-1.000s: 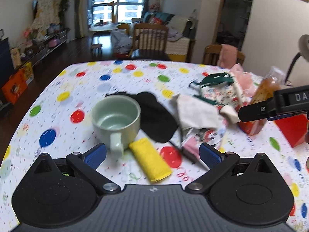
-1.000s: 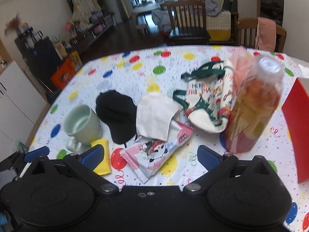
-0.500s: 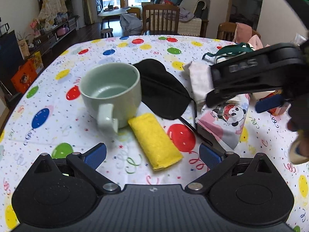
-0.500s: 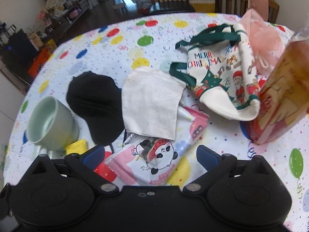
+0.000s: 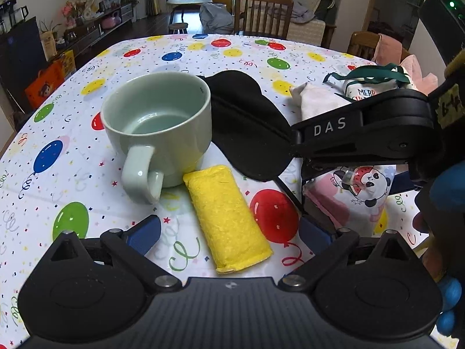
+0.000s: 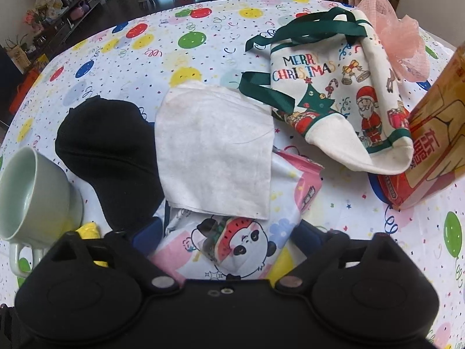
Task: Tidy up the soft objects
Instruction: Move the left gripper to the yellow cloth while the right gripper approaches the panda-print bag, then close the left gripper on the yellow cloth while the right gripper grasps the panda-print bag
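A yellow folded cloth (image 5: 228, 218) lies between the open fingers of my left gripper (image 5: 229, 232), just right of a green mug (image 5: 158, 133). A black eye mask (image 5: 247, 125) lies behind it; it also shows in the right wrist view (image 6: 112, 157). My right gripper (image 6: 229, 232) is open, its fingers either side of a pink panda packet (image 6: 232, 241), also in the left wrist view (image 5: 354, 195). A white cloth (image 6: 215, 154) lies over the packet's far end. A Christmas fabric bag (image 6: 340, 99) and pink mesh (image 6: 398, 37) lie beyond.
An orange drink bottle (image 6: 430, 145) stands at the right of the balloon-print tablecloth (image 5: 72, 133). The mug (image 6: 32, 195) is at the left in the right wrist view. Wooden chairs (image 5: 261, 14) stand at the table's far edge.
Both grippers have moved forward and down toward the table. The left closed in on the yellow cloth, the right on the panda packet, which now sits between its fingers.
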The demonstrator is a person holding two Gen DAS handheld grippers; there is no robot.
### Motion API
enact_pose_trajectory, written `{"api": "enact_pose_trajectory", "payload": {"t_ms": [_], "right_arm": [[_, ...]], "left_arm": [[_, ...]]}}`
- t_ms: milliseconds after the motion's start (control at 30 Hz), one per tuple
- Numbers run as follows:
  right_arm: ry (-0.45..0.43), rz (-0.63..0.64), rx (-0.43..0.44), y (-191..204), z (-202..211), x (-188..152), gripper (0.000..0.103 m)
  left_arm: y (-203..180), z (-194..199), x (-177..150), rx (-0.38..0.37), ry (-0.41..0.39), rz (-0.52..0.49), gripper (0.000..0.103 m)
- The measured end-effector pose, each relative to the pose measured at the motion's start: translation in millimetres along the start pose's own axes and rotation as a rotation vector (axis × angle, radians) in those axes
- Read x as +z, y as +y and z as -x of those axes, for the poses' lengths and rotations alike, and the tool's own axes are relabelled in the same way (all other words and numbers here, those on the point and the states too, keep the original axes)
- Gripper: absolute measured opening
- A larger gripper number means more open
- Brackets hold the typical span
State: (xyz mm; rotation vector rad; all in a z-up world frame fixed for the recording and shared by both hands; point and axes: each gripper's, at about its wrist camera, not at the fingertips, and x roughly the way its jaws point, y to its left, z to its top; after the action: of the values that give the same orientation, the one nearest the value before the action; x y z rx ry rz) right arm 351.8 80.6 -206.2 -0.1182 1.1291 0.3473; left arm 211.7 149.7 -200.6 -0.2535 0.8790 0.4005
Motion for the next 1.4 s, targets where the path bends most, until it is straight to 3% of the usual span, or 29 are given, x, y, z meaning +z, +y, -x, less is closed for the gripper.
{"api": "enact_pose_trajectory", "payload": {"t_ms": [67, 133, 267, 333, 467, 533, 933, 1400], "right_arm": [[0.004, 0.006, -0.006, 1, -2, 1, 0.091], [0.007, 0.013, -0.005, 2, -2, 1, 0.091], [0.005, 0.028, -0.002, 2, -1, 0, 0.088], [0.006, 0.035, -0.001, 2, 0, 0, 0.085], [0.007, 0.033, 0.011, -1, 3, -2, 0.079], [0.01, 0.038, 0.013, -3, 5, -3, 0.078], [-0.003, 0.08, 0.029, -16, 23, -16, 0.064], [-0.042, 0.085, 0.098, -29, 68, -33, 0.063]], "left_arm": [[1, -2, 1, -0.004, 0.009, 0.009, 0.094], [2, -4, 0, -0.004, 0.017, 0.016, 0.084], [1, -5, 1, 0.014, 0.019, 0.005, 0.077], [0, -5, 1, 0.025, 0.018, -0.003, 0.065], [-1, -4, 0, 0.041, 0.016, -0.021, 0.058], [-2, -3, 1, 0.032, 0.016, -0.027, 0.048], [-1, 0, 1, 0.015, 0.03, -0.044, 0.046], [3, 21, 1, -0.041, 0.032, -0.013, 0.041]]}}
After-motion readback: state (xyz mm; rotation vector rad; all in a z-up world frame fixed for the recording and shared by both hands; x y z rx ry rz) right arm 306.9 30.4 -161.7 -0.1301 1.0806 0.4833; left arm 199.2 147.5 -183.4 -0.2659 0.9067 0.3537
